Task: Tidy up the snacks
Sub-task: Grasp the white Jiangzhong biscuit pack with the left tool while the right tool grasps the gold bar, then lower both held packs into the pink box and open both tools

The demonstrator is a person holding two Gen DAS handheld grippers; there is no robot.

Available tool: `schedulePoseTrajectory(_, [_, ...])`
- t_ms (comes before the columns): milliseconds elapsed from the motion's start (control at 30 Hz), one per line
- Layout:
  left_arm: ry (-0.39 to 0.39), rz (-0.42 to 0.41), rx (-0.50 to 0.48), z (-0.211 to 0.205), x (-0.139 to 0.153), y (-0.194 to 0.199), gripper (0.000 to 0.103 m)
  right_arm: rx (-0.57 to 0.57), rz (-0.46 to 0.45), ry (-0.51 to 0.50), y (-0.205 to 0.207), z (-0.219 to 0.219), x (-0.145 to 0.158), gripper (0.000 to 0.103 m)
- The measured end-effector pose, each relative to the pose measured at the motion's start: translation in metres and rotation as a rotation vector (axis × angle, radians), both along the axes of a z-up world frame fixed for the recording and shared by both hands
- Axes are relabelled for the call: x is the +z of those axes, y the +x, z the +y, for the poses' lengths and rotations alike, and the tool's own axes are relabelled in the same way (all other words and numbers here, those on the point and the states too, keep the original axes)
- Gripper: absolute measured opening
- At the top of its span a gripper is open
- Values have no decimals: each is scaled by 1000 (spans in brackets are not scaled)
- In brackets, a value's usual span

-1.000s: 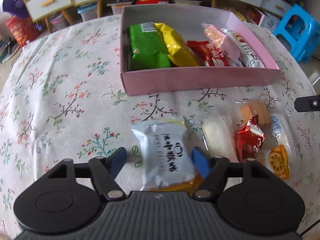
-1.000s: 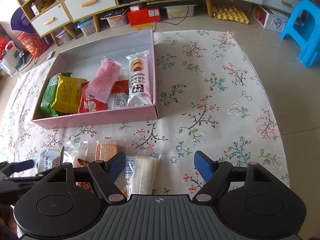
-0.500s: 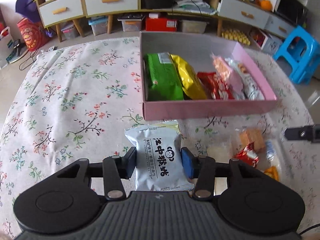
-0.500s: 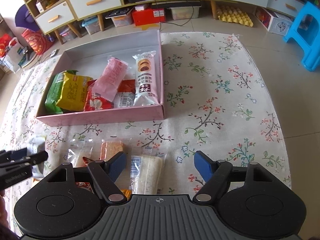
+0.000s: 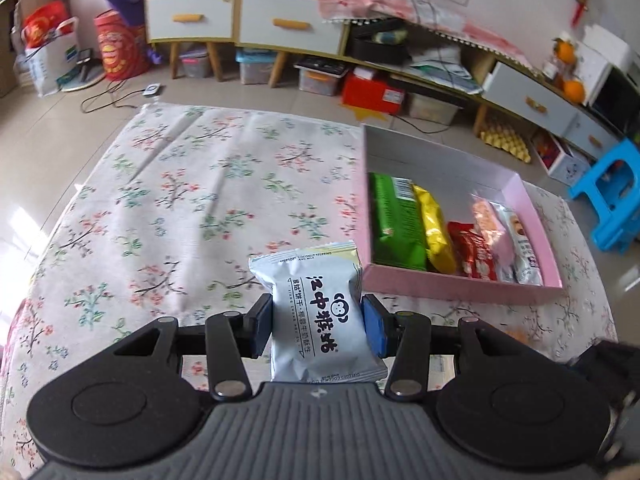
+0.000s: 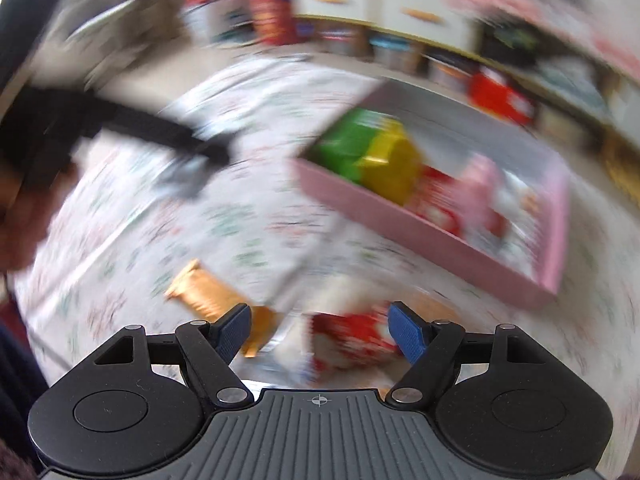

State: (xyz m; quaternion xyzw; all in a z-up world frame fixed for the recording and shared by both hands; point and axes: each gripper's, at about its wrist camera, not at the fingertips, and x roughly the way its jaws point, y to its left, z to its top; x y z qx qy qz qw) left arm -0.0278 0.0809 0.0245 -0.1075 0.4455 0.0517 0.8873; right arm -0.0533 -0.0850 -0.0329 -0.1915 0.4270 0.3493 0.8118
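A white snack packet (image 5: 320,312) printed with black characters was gripped upright between the two blue pads of the left gripper (image 5: 318,326), one pad pressed against each of its side edges, after the jaws had just been closing onto it. The packet was held clear above the floral tablecloth (image 5: 192,208), its upper half standing out past the fingertips and its lower edge reaching back to the gripper body. The pink box (image 5: 460,286) lay just to its right, holding a green pack (image 5: 394,224), a yellow pack (image 5: 434,236) and a red pack (image 5: 474,254) side by side.

In the heavily blurred right wrist view, the right gripper (image 6: 318,332) was seen with its jaws spread wide and nothing clamped; a red wrapper (image 6: 352,334) lay on the cloth below the gap, and a gold packet (image 6: 204,294) lay by the left fingertip.
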Motion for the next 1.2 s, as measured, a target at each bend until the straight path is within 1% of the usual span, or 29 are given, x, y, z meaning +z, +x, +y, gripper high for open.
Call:
schedulePoseTrajectory(100, [0, 12, 14, 7, -3, -2, 44, 113, -3, -41, -8, 26, -14, 77])
schedulePoseTrajectory(233, [-8, 13, 33, 17, -3, -4, 44, 201, -21, -66, -10, 52, -28, 77])
schedulePoseTrajectory(333, [-8, 15, 43, 22, -4, -5, 44, 234, -20, -95, -10, 65, -42, 74])
schedulePoseTrajectory(400, [-9, 21, 49, 26, -6, -5, 44, 240, -2, -119, -7, 72, -51, 74])
schedulePoseTrajectory(433, [-9, 23, 52, 27, -6, -5, 44, 237, 4, -93, -5, 72, -52, 73])
schedulePoseTrajectory(500, [-2, 27, 61, 30, -7, -5, 44, 225, 29, -77, 1, 73, -53, 73])
schedulePoseTrajectory(567, [5, 30, 68, 32, -8, -5, 44, 208, 32, -71, 2, 73, -51, 60])
schedulePoseTrajectory(600, [3, 32, 71, 34, -8, -5, 44, 208, 35, -71, 2, 73, -48, 36])
schedulePoseTrajectory(633, [-1, 33, 75, 34, -8, -5, 44, 203, 43, -72, 2, 73, -44, 27])
schedulePoseTrajectory(700, [-8, 31, 78, 34, -7, -5, 44, 193, 69, -57, 2, 71, -39, 27])
schedulePoseTrajectory(767, [-8, 25, 76, 32, -5, -4, 44, 200, 63, -47, -1, 69, -35, 27])
schedulePoseTrajectory(867, [-12, 15, 73, 29, -3, -4, 44, 180, 41, -24, -2, 64, -25, 27])
schedulePoseTrajectory(1033, [3, -11, 99, 28, 3, -1, 44, 70, 14, 77, 13, 45, 0, 27])
schedulePoseTrajectory(1133, [10, -27, 117, 27, 6, 4, 44, -47, 0, 127, 31, 30, 9, 27])
schedulePoseTrajectory(1200, [1, -37, 121, 25, 7, 8, 44, -139, -3, 157, 46, 17, 15, 27])
